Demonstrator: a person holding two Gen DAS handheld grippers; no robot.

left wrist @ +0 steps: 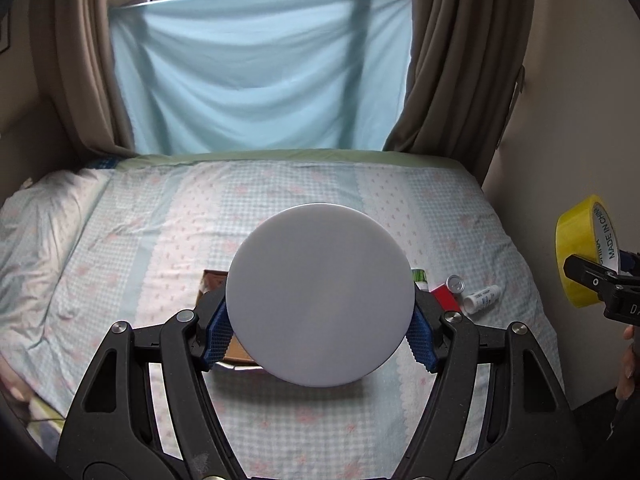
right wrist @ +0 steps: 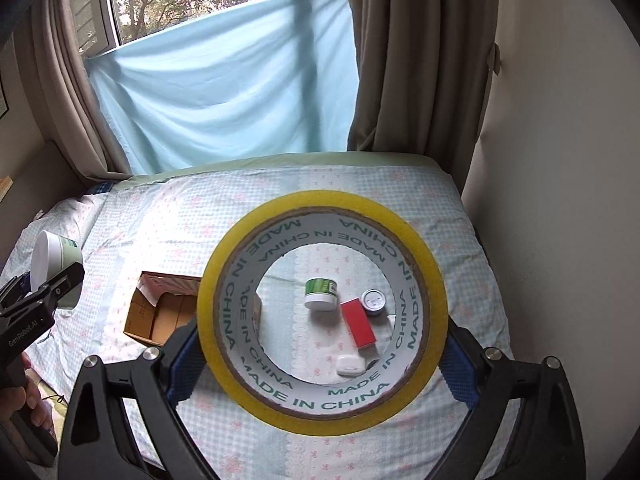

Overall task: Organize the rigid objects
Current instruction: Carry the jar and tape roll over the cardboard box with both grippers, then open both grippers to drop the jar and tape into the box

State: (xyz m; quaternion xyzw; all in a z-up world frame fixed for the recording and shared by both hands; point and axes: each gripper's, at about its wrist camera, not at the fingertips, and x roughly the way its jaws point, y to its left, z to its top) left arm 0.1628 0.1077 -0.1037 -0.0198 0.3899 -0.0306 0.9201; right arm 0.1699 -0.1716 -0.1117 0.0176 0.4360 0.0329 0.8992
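Two grippers are up over the bed (right wrist: 440,208), each clamped on something that blocks much of its own view. The left gripper (left wrist: 320,322) grips a white-lidded jar (left wrist: 320,294) between its blue pads (left wrist: 218,334); in the left view only the round lid shows, and it covers most of the cardboard box (left wrist: 212,284) below, leaving just a corner and a strip of its near edge. In the right view the same jar (right wrist: 56,268) appears side-on at the left edge, with a green label partly visible. The right gripper (right wrist: 322,356) holds a yellow tape roll (right wrist: 320,308) by its outer rim, jaws spread wide around it. Through the roll's hole lie a green tub (right wrist: 320,294), a red box (right wrist: 358,322), a small round tin (right wrist: 372,302) and a white case (right wrist: 351,364); the case is partly cut by the cardboard core, and something white past the tin is hidden by it. The open box (right wrist: 160,312) sits left of the roll, its right side covered by it. From the left view a white tube (left wrist: 482,298) lies by the red box (left wrist: 444,298), near the bed's right edge by the wall. Much open sheet lies toward the pillow (left wrist: 44,216) and the far edge under the curtains (left wrist: 452,60). A hand (right wrist: 24,396) is cut off at the lower left.
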